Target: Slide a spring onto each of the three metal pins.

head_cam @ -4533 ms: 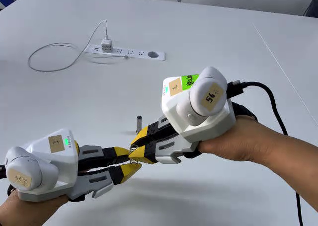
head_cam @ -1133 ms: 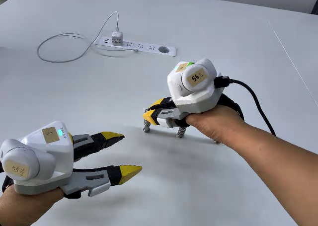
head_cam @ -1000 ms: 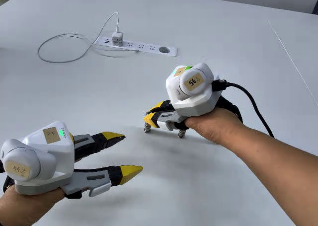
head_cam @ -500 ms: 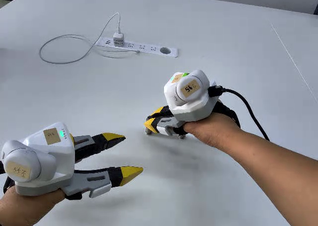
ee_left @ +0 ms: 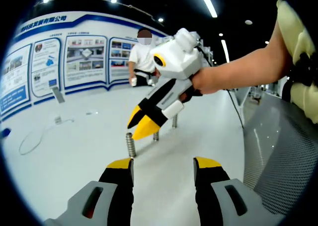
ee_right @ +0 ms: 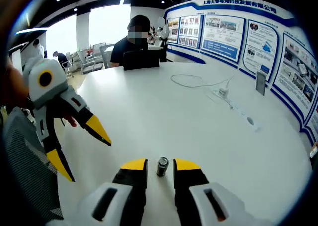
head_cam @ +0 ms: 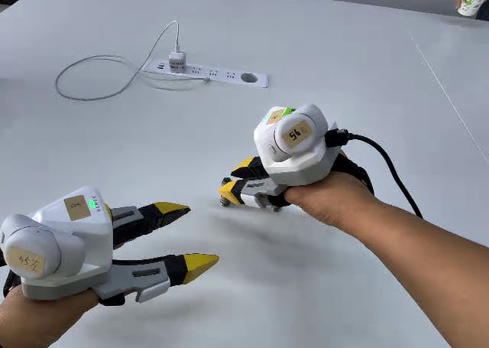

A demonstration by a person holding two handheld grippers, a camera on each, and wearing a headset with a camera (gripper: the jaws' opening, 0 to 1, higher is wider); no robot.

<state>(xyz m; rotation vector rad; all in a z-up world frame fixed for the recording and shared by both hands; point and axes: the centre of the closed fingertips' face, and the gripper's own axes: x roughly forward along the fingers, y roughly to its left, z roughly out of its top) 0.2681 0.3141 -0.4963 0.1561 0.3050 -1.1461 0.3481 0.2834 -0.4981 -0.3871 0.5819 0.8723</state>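
- A white tabletop (head_cam: 321,65) fills a hall with blue display boards (ee_left: 84,57) along the wall.
- Toward the near left corner, the left gripper (head_cam: 200,235) hangs above the surface, jaws spread wide with nothing between them.
- Mid-table, the right gripper (head_cam: 226,189) dips its tips to the surface, jaws narrowly parted either side of a pin (ee_right: 162,166).
- That pin wears a spring (ee_left: 130,147); two more pins (ee_left: 155,135) stand just behind it.
- Near the far left edge lies a power strip (head_cam: 202,76).
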